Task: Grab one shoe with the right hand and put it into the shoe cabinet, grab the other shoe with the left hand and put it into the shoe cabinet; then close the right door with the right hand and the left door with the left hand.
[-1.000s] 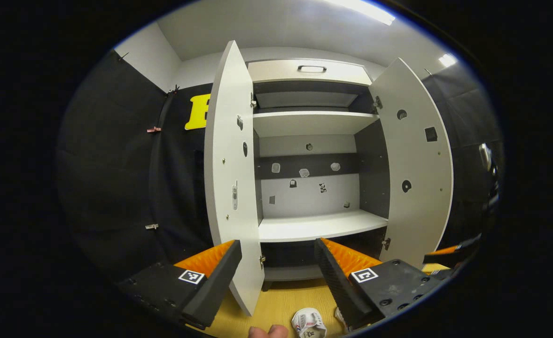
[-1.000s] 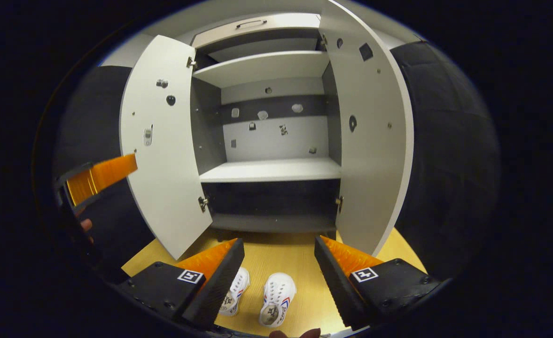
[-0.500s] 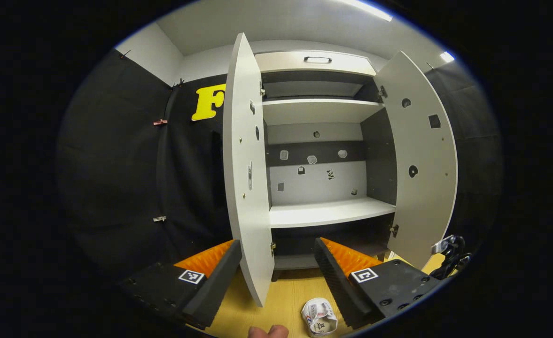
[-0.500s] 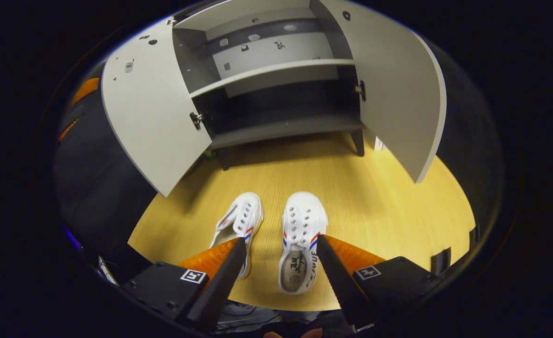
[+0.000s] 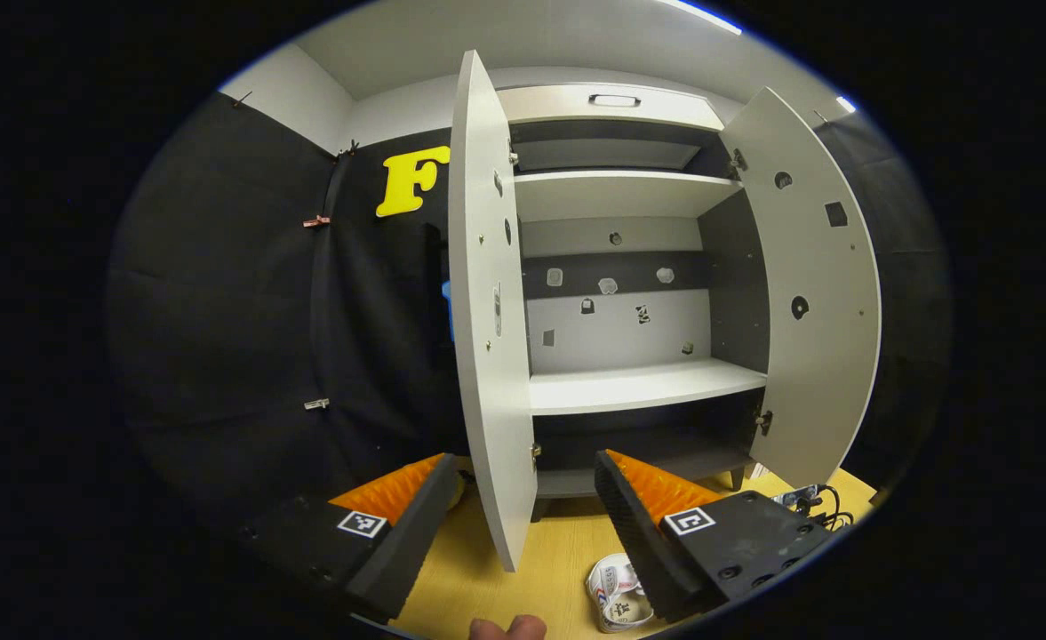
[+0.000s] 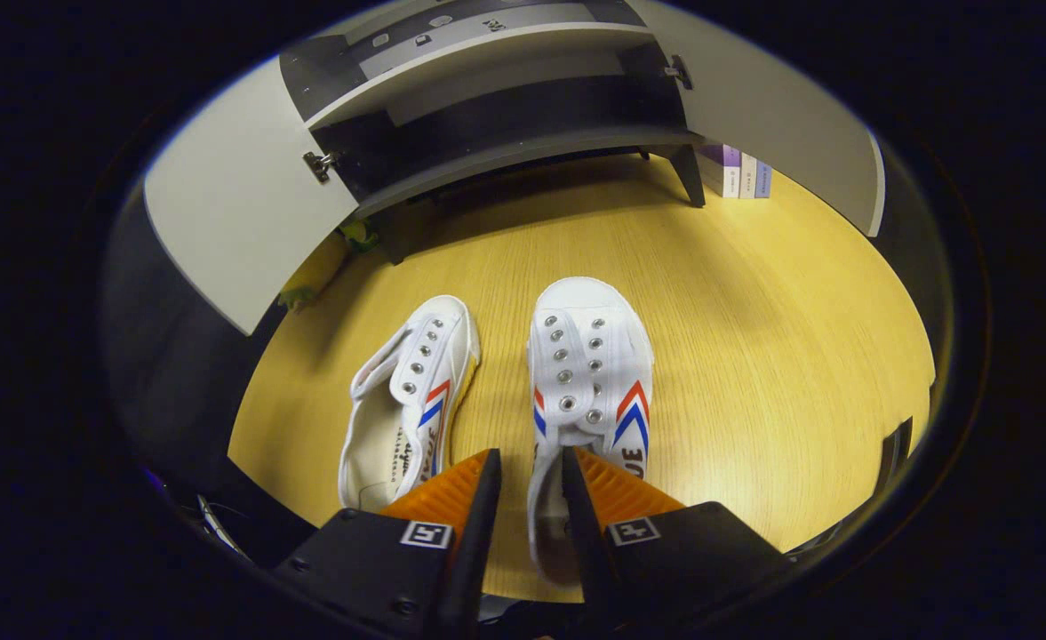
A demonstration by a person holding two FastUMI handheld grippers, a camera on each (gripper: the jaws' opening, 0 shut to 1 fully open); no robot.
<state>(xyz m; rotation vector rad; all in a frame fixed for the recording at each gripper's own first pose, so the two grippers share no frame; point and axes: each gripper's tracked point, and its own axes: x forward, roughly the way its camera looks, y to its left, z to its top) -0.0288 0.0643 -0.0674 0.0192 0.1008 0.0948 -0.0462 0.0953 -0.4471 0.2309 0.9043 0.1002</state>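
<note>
Gripping comes first here: the opening step, taking one shoe with the right hand, is under way, and nothing is lying in the shoe cabinet [image 5: 638, 391] yet. At the left, the left gripper [image 5: 523, 520] is waiting with its fingers spread wide and touching nothing, the left door [image 5: 487, 311] standing edge-on between them farther off. Right of that door the shelves are sitting bare, and the right door [image 5: 811, 293] is swung wide.

On the floor [image 6: 754, 356] the left shoe [image 6: 411, 391] is lying just beside the right shoe [image 6: 589, 373], both toes pointing toward the cabinet. The right gripper [image 6: 527, 516] is closing narrowly around the near-left rim of the right shoe; whether both fingers are truly pressing it is hard to tell. Next, it probably needs a firm pinch, then a lift toward a shelf.
</note>
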